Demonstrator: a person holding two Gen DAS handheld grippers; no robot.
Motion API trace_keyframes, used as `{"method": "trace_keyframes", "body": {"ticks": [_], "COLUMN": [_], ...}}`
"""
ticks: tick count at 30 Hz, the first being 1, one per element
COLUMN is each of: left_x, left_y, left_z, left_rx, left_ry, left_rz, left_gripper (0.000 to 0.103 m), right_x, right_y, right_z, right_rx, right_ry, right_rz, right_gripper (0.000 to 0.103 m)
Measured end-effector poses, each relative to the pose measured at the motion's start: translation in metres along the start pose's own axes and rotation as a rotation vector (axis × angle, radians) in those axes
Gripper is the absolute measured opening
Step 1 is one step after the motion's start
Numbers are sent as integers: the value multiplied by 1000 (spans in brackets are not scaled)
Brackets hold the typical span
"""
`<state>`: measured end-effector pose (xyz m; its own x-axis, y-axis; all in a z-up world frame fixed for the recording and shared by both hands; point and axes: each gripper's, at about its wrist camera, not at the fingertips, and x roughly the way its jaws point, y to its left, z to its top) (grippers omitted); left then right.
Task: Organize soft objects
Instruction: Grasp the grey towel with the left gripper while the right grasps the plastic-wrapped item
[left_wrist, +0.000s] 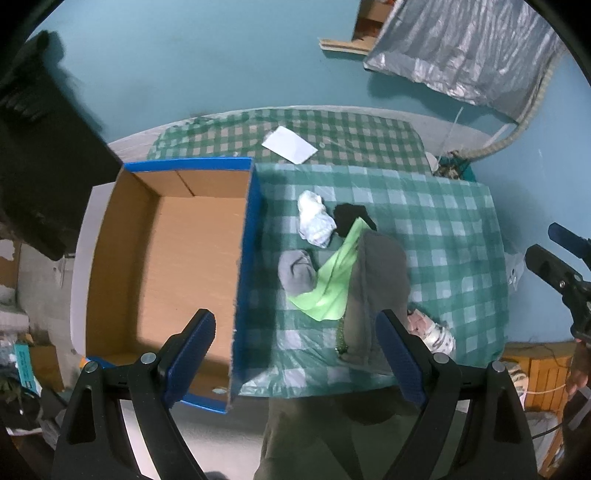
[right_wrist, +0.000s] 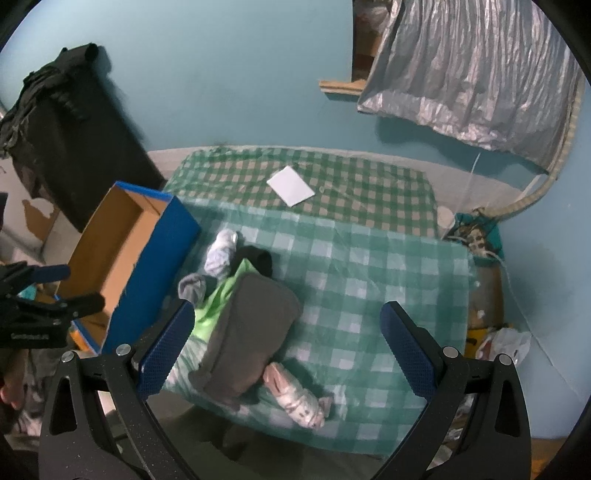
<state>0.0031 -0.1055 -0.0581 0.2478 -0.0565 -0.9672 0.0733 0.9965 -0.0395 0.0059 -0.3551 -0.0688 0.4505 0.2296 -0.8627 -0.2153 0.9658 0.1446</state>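
Pile: limp grey fabric pouch over thin lime-green cloth, light, floppy; pinch a bunched fold.
Box: open blue cardboard box, nine o'clock.
Claws: left claw and right claw both spread, empty.

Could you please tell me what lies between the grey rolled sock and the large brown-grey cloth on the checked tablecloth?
A light green cloth lies between the grey rolled sock and the large brown-grey cloth, tucked partly beneath the latter; the left wrist view shows it best.
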Motion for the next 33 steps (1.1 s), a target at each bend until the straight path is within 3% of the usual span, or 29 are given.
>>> {"method": "trace_keyframes", "body": {"ticks": [16,25,33], "left_x": [63,103,129], "left_y": [-50,-70,-75], "left_z": [-16,-35,-46], "left_rx": [125,157,131], "left_ry": [90,139,169], "left_rz": [7,8,-3], "left_gripper": [89,89,89], "right_x": [61,114,140], "right_y": [-22,-13,-5], "right_z": [-56,-104,-131], "right_rx": [-98,-218,-304], "right_ry": [122,245,290], "right_rz": [36,93,74], "right_gripper": [101,99,97]}}
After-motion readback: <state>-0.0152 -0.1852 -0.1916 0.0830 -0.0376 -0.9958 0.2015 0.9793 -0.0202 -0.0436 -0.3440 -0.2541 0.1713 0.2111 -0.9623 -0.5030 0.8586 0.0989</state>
